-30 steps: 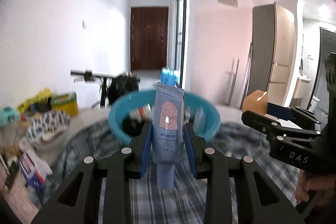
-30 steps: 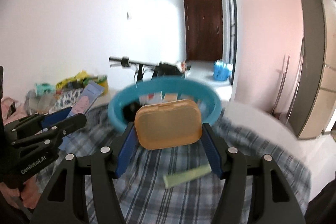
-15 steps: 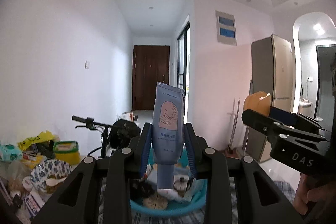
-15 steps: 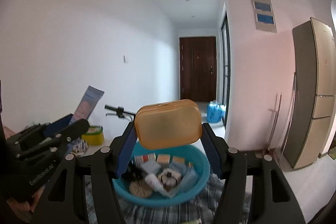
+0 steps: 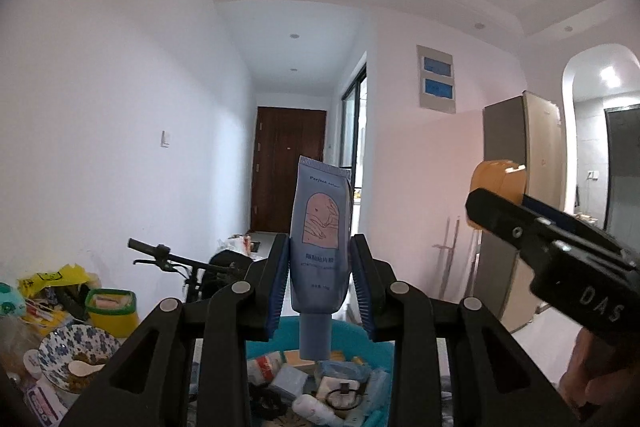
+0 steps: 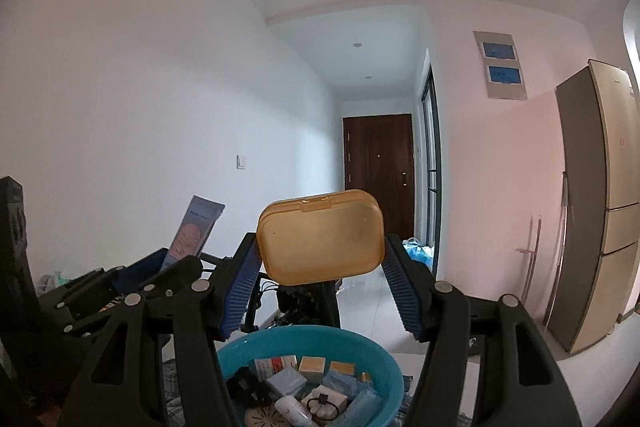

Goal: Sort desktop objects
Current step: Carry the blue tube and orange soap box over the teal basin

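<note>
My left gripper [image 5: 320, 267] is shut on a blue-grey cream tube [image 5: 319, 239], held upright with its cap down, above a teal basin [image 5: 352, 335]. My right gripper [image 6: 320, 267] is shut on an orange plastic case [image 6: 319, 238], held high over the same teal basin [image 6: 384, 359]. The basin holds several small boxes, tubes and a black item. The right gripper with the orange case [image 5: 498, 183] shows at the right of the left wrist view. The left gripper with the tube [image 6: 196, 231] shows at the left of the right wrist view.
To the left of the basin stand a patterned bowl with a spoon [image 5: 76, 355], a yellow-green tub [image 5: 112, 311] and yellow bags [image 5: 52, 279]. A bicycle [image 5: 176, 263] is behind the table. A tall fridge [image 6: 596, 203] stands at the right.
Both grippers have risen well above the table with their objects still held. The basin has dropped to the bottom of both views and the checked cloth has left sight.
</note>
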### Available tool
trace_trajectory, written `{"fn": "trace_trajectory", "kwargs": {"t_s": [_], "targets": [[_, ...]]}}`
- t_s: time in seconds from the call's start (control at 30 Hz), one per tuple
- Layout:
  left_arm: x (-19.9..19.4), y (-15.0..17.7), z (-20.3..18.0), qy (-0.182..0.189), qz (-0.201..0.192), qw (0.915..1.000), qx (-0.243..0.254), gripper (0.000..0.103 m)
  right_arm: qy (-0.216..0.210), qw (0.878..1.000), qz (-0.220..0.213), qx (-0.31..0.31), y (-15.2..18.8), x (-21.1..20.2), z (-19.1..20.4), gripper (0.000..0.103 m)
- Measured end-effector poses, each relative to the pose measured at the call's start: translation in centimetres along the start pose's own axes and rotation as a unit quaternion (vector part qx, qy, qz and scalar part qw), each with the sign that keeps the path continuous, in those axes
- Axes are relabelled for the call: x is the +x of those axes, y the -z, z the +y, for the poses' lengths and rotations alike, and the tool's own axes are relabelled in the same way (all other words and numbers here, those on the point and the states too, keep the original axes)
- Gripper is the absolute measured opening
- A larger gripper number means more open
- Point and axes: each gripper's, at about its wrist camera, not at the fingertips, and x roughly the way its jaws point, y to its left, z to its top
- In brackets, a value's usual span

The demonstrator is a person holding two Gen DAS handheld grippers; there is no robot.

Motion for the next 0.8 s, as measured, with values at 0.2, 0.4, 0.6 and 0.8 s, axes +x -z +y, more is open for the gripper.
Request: {"fn": "trace_trajectory", "kwargs": {"t_s": [0.2,0.4,0.6,0.8], "targets": [[0.9,1.3,0.9,-0.009,0.007,0.9999,0.008,0.033,-0.003,1.000,0.005,-0.001,1.5,0.9,0.4,0.060],[1.8,2.1,1.7,-0.007,0.024,0.9997,0.002,0.033,-0.009,1.000,0.017,-0.013,2.4,1.9,1.0,0.060],[2.7,2.7,1.6,-0.005,0.034,0.9994,0.002,0.033,0.000,1.000,0.017,-0.009,2.6,1.9,0.4,0.060],[4.1,3.4,1.7,-0.011,0.050,0.9987,0.005,0.033,0.005,1.000,0.026,-0.008,2.8,2.8,0.1,0.060]]}}
